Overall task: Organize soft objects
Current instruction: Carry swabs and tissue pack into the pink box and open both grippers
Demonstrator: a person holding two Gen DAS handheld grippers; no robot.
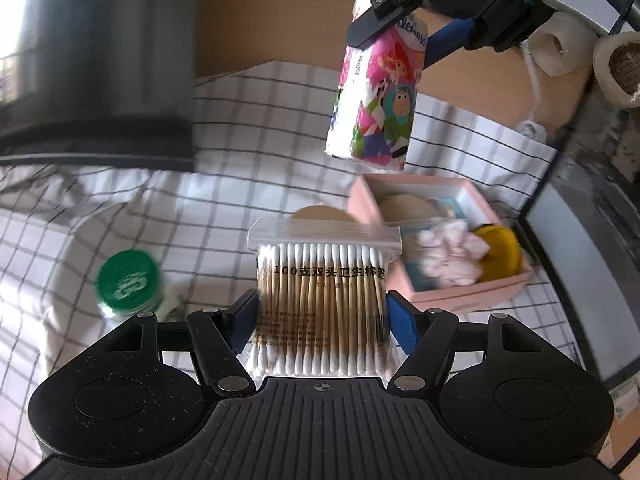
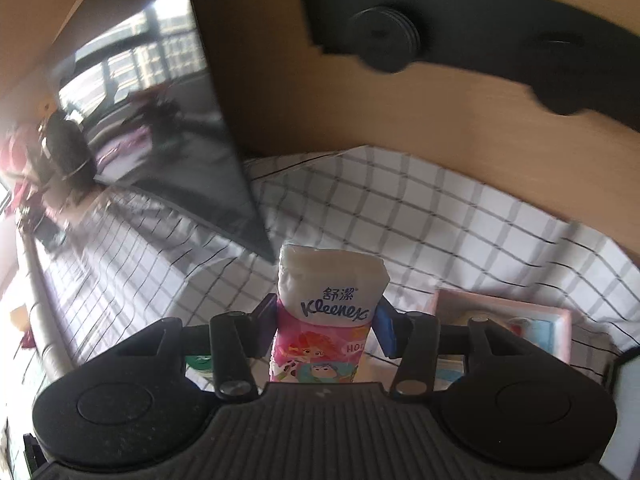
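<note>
With puffs already in the pink cardboard box near the desk's right edge, the left gripper clamps a clear bag of cotton swabs and the right gripper a pink Kleenex tissue pack, both unstowed.

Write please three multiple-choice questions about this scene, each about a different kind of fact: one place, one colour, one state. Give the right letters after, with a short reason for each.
1. Where is the tissue pack?
A. Lying in the pink box
B. Held in the air above the pink box
C. Under the jar

2. What colour is the lid of the jar on the checked cloth?
A. Green
B. Red
C. Yellow

3. What is the state of the left tongs?
A. Open and holding nothing
B. Shut on the tissue pack
C. Shut on the bag of cotton swabs

Answers:
1. B: in the left wrist view the right tongs carry the pack clear of the cloth, over the pink box.
2. A: the round lid is plainly green.
3. C: both blue pads press the sides of the swab bag.
</note>
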